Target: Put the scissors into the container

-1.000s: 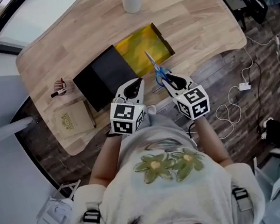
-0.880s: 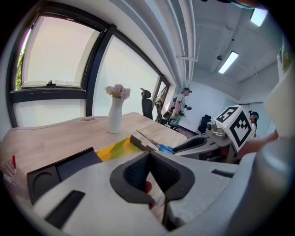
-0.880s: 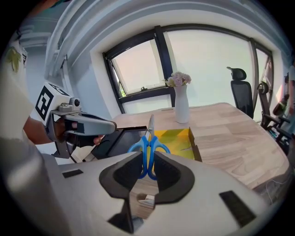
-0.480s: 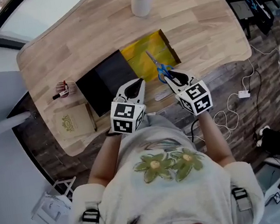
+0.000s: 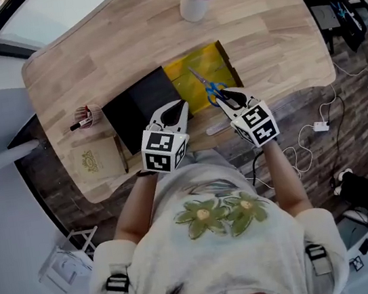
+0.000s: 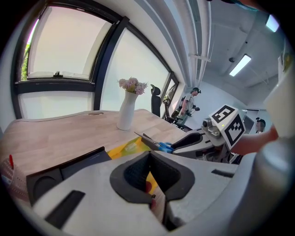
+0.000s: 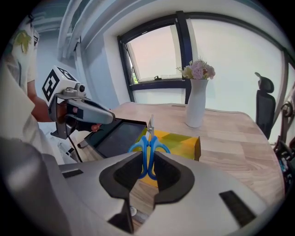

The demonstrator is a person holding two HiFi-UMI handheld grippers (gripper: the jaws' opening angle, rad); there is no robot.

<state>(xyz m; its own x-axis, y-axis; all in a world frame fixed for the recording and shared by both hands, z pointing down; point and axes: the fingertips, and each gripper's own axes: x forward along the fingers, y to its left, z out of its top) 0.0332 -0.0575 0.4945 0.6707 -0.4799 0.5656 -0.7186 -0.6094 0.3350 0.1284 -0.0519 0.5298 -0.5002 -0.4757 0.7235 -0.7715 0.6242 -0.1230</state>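
One relation matters here: the scissors are pinched by their blue loop handles in the right claw, long axis running straight out from the claw and away from the person. The shut blades reach over the yellow floor of the container while the handles sit above its near edge. They hang in the air, not yet resting in it. The container lies directly ahead of and below the right claw, so my read is that the coming move is a short push forward, a lowering, then a release, with no re-orientation needed if the blades clear the far wall. The left claw is clenched with nothing I can make out in it. It hangs beside the right one, over the near edge of the black lid, so it is a bit farther from the drop spot and looks idle. The scissor handles are smooth blue plastic, two oval loops side by side. The blades are thin bare steel, tapering to a point. The container is a shallow rectangular box with a glossy yellow lining and dark brown walls. The lid next to it, touching or just beside its left wall, is a flat matte black rectangle. The tabletop is pale jointed wood strips with a rounded outline. A white vase with pinkish flowers stands well beyond the container, out of the path.
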